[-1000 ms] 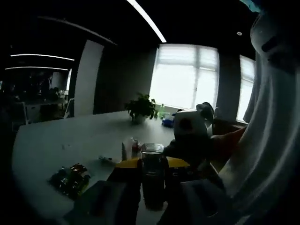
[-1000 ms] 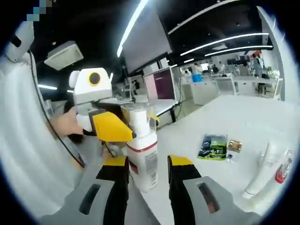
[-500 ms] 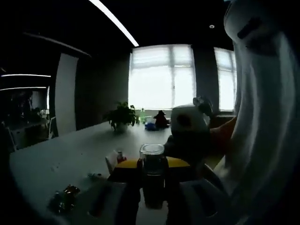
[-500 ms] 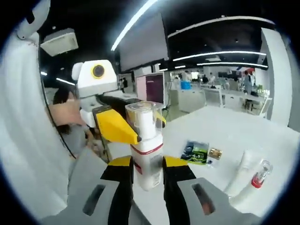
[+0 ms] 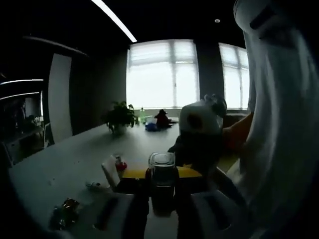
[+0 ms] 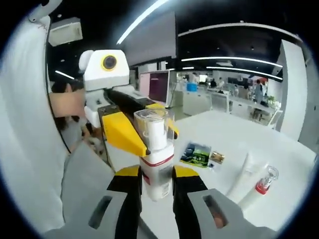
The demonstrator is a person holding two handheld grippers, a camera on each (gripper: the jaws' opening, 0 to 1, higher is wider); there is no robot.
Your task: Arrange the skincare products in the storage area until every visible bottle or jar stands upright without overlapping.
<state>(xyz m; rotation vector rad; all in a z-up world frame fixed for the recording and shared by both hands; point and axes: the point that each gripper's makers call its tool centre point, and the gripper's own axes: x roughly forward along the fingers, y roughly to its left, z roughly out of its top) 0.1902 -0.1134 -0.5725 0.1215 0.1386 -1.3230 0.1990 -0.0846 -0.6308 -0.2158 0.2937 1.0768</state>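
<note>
In the right gripper view we see the bottle (image 6: 156,158), white with a red band and a clear cap, standing upright between the black, yellow-tipped fingers (image 6: 128,196) of the right gripper (image 6: 156,175). The two fingers are drawn in close and press on its lower body from either side, so the bottle is held. The left gripper (image 6: 132,130) comes in from the left of that view, and its yellow fingers meet the bottle around the clear cap, one before it and one behind.

In the left gripper view the same bottle (image 5: 162,186) shows dark against the window, its clear cap up, standing between the fingers of the left gripper (image 5: 162,174); they lie narrow against it and we take them as gripping it. The right gripper (image 5: 199,132) sits just behind the bottle.

The bottle is above the near edge of the white table (image 6: 234,144). Beyond the bottle, on the table, lie a green packet (image 6: 195,154) and a small brown packet (image 6: 216,157) just beside it. To the right of the bottle lie a white tube (image 6: 241,175) and a clear-capped tube with a red collar (image 6: 259,190), side by side, both on their sides
</note>
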